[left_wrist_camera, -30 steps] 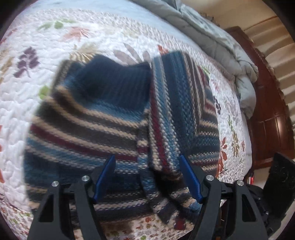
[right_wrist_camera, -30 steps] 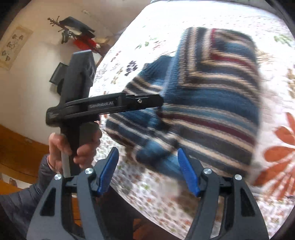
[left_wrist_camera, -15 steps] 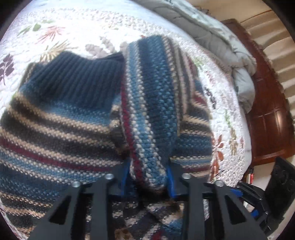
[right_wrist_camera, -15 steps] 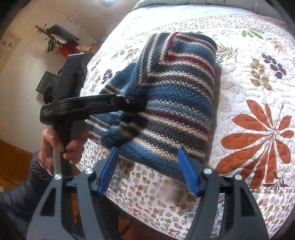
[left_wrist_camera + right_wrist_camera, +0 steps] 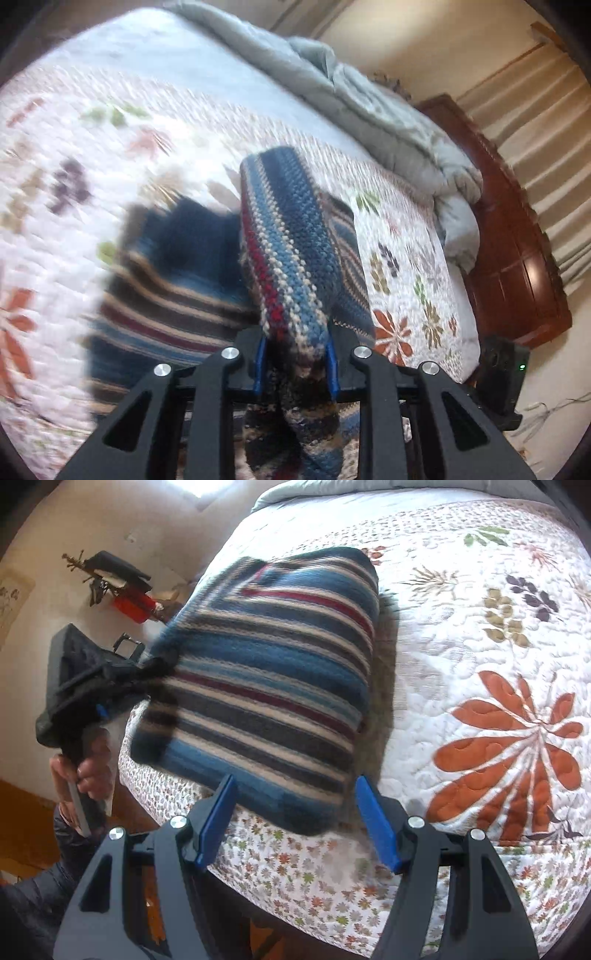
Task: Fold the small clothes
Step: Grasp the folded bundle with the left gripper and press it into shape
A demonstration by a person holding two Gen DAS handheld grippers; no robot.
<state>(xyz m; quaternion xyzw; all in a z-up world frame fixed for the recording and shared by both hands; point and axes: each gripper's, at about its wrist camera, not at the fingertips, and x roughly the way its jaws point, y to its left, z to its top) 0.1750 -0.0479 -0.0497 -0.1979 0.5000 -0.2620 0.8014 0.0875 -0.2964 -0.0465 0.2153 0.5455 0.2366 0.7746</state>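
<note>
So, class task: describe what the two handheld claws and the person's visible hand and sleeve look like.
Both claws are black plastic frames with triangular cut-outs and silver screw heads. Each carries two flat blue finger pads: the left claw, the right claw. In the right wrist view, the bare hand grips a black handle, and its arm wears a dark quilted sleeve. No lettering is legible now.

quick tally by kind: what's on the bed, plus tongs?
Striped knit sweater: 1
Floral quilt: 1
Grey comforter: 1
Tongs: 2, left tongs shut on the sweater, right tongs open
Total: 5
</note>
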